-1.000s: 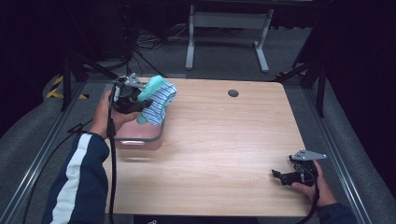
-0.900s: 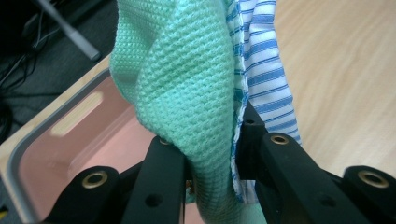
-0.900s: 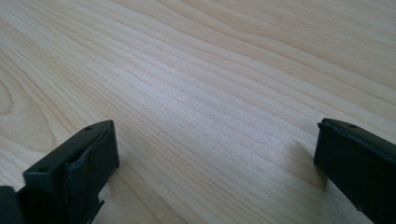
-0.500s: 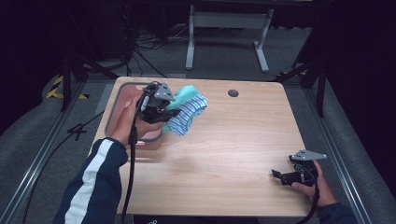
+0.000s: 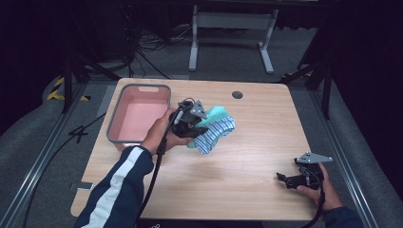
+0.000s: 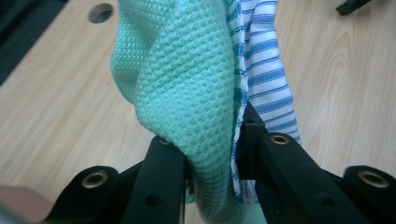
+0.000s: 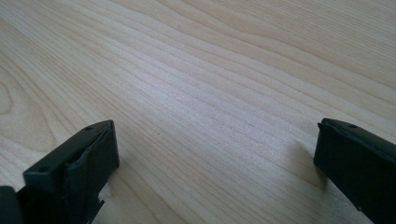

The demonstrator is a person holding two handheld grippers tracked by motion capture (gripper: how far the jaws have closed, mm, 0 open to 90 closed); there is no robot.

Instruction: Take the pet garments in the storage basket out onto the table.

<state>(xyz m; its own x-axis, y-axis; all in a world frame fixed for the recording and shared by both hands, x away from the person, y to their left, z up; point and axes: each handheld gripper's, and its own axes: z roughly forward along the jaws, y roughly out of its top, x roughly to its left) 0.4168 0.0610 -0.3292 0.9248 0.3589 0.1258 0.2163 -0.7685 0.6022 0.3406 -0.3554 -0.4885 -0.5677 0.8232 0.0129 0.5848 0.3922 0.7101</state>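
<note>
My left gripper (image 5: 198, 124) is shut on a bundle of cloths over the middle of the table: a mint green waffle cloth (image 5: 219, 113) and a blue-and-white striped cloth (image 5: 216, 134). In the left gripper view both hang pinched between the jaws, with the green cloth (image 6: 187, 88) in front of the striped cloth (image 6: 271, 79). Near the table's front right edge my right gripper (image 5: 285, 178) rests low in a hand, jaws wide apart. The right gripper view shows bare wood between its fingers (image 7: 74, 163).
A pink tub (image 5: 139, 90) with a grey rim stands at the back left of the wooden table (image 5: 247, 161). A round cable hole (image 5: 237, 94) lies at the back centre. Metal frame legs and cables stand on the floor beyond the table.
My left gripper has carried the cloths from above the pink tub rightward and nearer, out over the table's middle. The right gripper has stayed where it was.
</note>
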